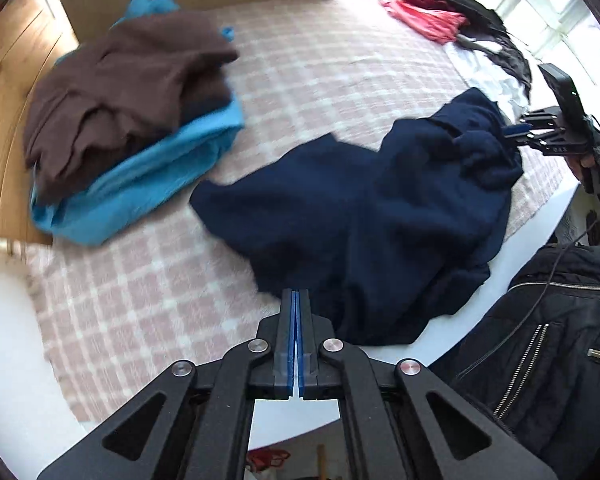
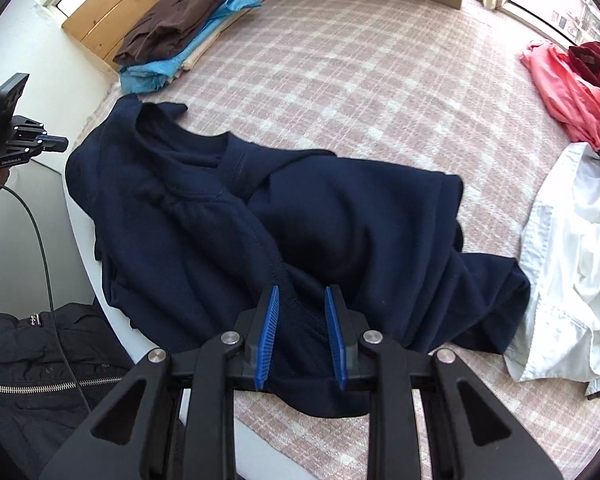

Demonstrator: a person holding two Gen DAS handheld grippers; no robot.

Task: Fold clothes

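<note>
Risk first: navy sweater [image 2: 284, 216] lies rumpled on the checked blanket [image 2: 360, 80], near edge spilling over the white bed edge [image 1: 440, 340], and only one gripper has it. Right gripper [image 2: 302, 300] has its blue pads part-spread with a bunched fold of the navy fabric between them; looks like a pinch on a thick wad, though how firmly the pads press is hard to tell. Left gripper [image 1: 297, 300] is pressed fully together, nothing in it, tips just at the sweater's hem.

What could go wrong:
- One-sided pull. If the right side lifts alone, the sweater drags and twists rather than spreading flat.
- Wad grab. The right pinch seems to take several layers, so a sleeve may get trapped inside the fold.
- Slide off. Overhanging cloth could pull more weight over the bed edge toward the person's black jacket [image 2: 40, 360].
- Left jaws must spread before any grab; pushed in closed they would only shove the hem.
- Crowding. White shirt [image 2: 572, 264] touches the sweater's far end and could get dragged along. Folded brown and blue stack [image 2: 180, 28] sits well apart, safe.
</note>
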